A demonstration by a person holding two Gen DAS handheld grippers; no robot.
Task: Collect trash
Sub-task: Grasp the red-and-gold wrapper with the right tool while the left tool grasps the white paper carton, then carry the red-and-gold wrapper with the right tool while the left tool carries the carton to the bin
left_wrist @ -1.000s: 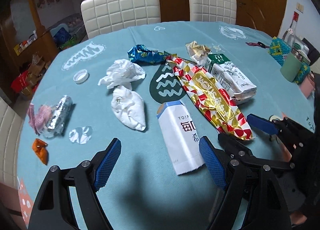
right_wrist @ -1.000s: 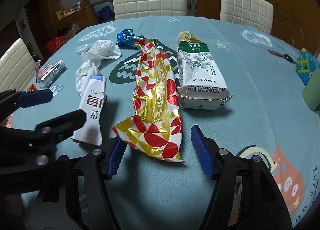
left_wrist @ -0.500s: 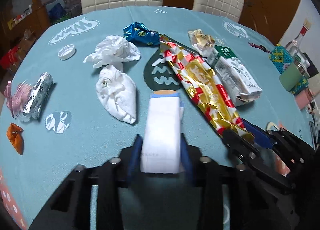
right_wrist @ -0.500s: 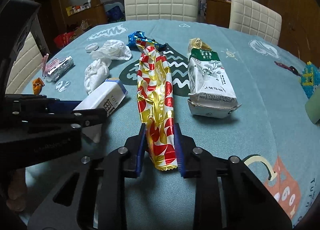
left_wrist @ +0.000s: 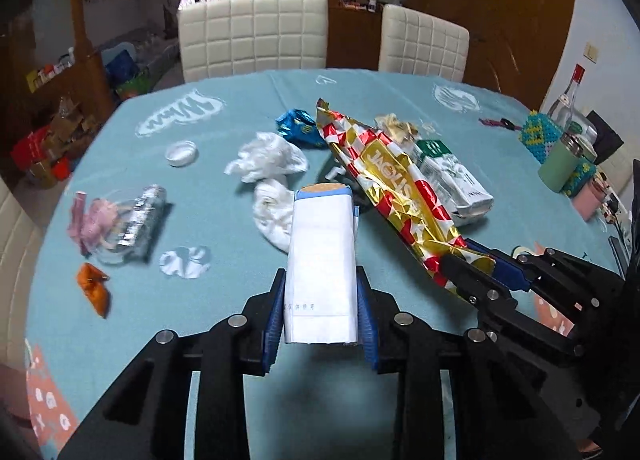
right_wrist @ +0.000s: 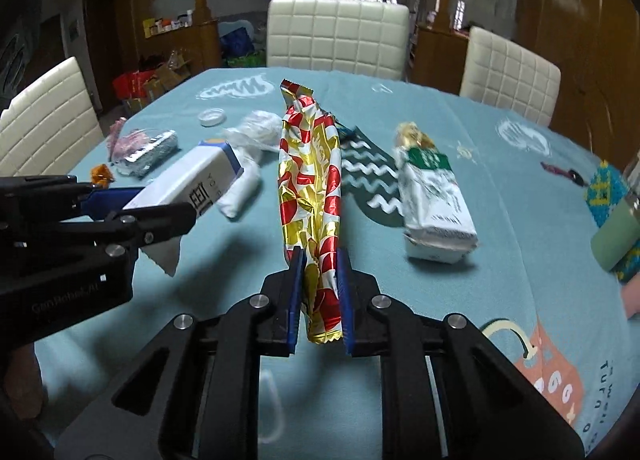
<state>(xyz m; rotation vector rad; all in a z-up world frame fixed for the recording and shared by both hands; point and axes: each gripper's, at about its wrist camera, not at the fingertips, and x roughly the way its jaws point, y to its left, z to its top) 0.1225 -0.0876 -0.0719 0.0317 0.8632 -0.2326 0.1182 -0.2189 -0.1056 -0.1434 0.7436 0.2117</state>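
My left gripper has its blue pads pressed on the near end of a white and blue carton, and its jaws are still closing; the carton is lifted off the teal table. My right gripper grips the near end of a long red and gold foil wrapper, jaws also closing, and the wrapper hangs raised ahead of it. In the right wrist view the left gripper and the carton show at the left. In the left wrist view the right gripper holds the wrapper at the right.
Still lying on the table: crumpled tissue, a white bag, a blue wrapper, a green and white pack, a bottle cap, a foil packet, an orange scrap. Cups stand far right; chairs behind.
Both grippers went from wide open to closed, left on the carton, right on the red and gold wrapper. Both items have since been lifted off the table.
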